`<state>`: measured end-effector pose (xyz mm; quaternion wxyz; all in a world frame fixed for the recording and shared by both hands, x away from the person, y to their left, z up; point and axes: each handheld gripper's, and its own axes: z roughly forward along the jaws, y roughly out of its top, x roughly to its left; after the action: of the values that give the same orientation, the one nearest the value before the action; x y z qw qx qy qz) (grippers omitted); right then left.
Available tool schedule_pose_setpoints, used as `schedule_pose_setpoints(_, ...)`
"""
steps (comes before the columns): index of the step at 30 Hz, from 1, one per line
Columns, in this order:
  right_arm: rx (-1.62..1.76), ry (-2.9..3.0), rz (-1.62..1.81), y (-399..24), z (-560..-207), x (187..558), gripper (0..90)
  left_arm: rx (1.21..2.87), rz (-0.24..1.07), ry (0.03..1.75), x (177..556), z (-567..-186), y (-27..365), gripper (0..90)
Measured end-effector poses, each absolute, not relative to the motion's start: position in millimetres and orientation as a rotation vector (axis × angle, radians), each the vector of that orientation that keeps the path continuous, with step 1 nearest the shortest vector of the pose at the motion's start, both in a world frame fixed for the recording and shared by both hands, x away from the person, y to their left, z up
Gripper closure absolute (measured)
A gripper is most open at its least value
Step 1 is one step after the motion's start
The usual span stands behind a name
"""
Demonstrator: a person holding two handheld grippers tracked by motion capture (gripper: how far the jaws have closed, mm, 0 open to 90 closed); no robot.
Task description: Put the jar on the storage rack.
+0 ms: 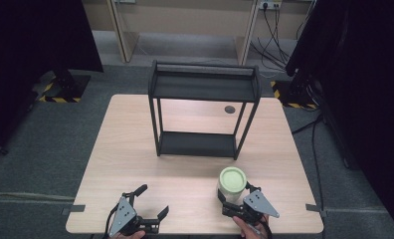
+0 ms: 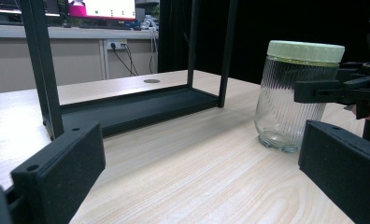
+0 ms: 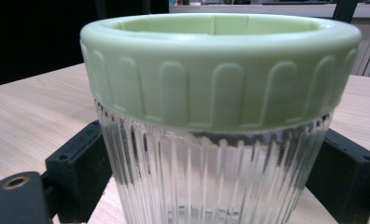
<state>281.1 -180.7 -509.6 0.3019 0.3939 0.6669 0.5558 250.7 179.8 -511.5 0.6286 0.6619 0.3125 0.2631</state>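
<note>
Right gripper [image 1: 233, 198]: jaws flanking the ribbed jar [image 1: 232, 185] just under its green lid [image 3: 216, 70], seemingly pressing the glass. Risk: smooth glass slipping, or tipping if squeezed off-centre. Left gripper [image 1: 152, 204]: idling wide open, empty. Jar is standing on the table [image 1: 135, 149], before the rack [image 1: 205, 107].

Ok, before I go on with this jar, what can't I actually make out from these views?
- Right gripper contact: jaws flank the jar, but its glass hides the pads; squeeze unclear.
- Jar base: cut off by the right gripper view's bottom edge.
- Jar contents: ribbed glass blurs them.
- Shelf rack top: cut off in the left gripper view.
</note>
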Motion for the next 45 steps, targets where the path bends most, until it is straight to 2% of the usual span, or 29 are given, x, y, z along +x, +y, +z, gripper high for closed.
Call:
schedule_pose_setpoints(11,1.032,1.776,1.473,-179,-501,278,11.6,1.518,0.603,0.716,251,-512,179,0.0)
schedule_pose_setpoints(45,1.003,1.848,1.506,-145,-477,322,11.5,1.510,0.604,0.724,251,-512,181,0.0)
